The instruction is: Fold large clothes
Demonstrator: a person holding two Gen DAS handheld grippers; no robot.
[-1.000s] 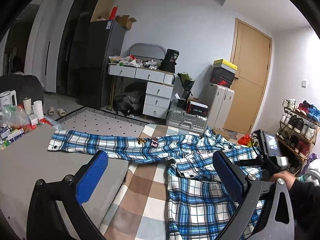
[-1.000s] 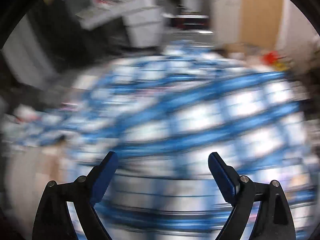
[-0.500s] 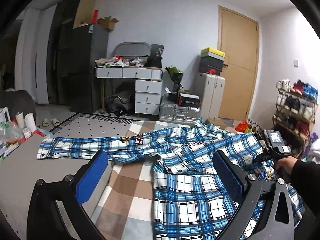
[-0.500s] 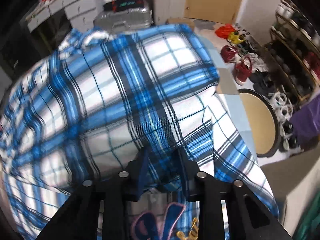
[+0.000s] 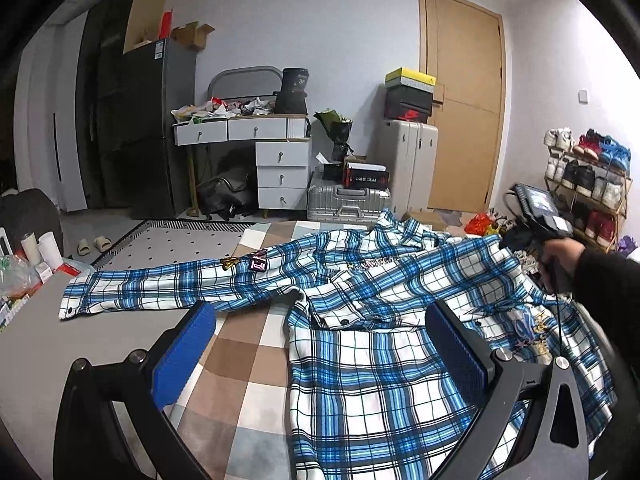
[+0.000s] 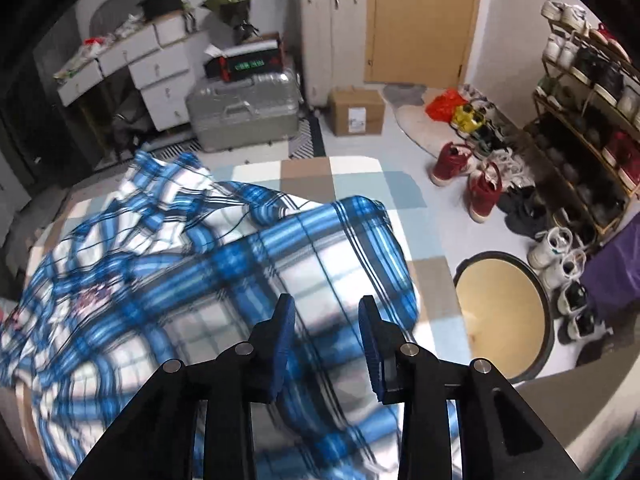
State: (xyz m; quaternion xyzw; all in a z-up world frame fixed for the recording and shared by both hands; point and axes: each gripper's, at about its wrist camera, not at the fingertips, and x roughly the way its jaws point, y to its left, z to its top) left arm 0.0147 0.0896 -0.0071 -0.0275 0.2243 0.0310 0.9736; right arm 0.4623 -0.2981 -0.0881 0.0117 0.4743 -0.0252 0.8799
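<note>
— Our right tongs [image 6: 326,340] stand narrow with the jaws opening, and as far as we can see the blue pads are clear of the cloth, nothing pinched between them. The plaid shirt [image 6: 208,272] lies just under them, its right sleeve turned in across the body.

— And the left tongs [image 5: 320,354]?

— Wide and empty, hovering over the near side of the bed [image 5: 240,360]. From there we see the shirt spread on the checked cover, collar toward the far edge, the left sleeve [image 5: 160,288] stretched out flat toward the bed's left edge and onto the grey surface [image 5: 52,344] beside it.

— So the step in hand is letting go of the right sleeve fold?

— We judge so. To do it well we should let the jaws clear the cloth fully before drawing back — a pad that snags will drag the fold open. Then lift straight off, not sideways.

— Next the other sleeve?

— Likely. We'd take it near the cuff with the left tongs and lay it across to mirror the first, keeping the shoulder line straight so the body folds evenly later.
</note>
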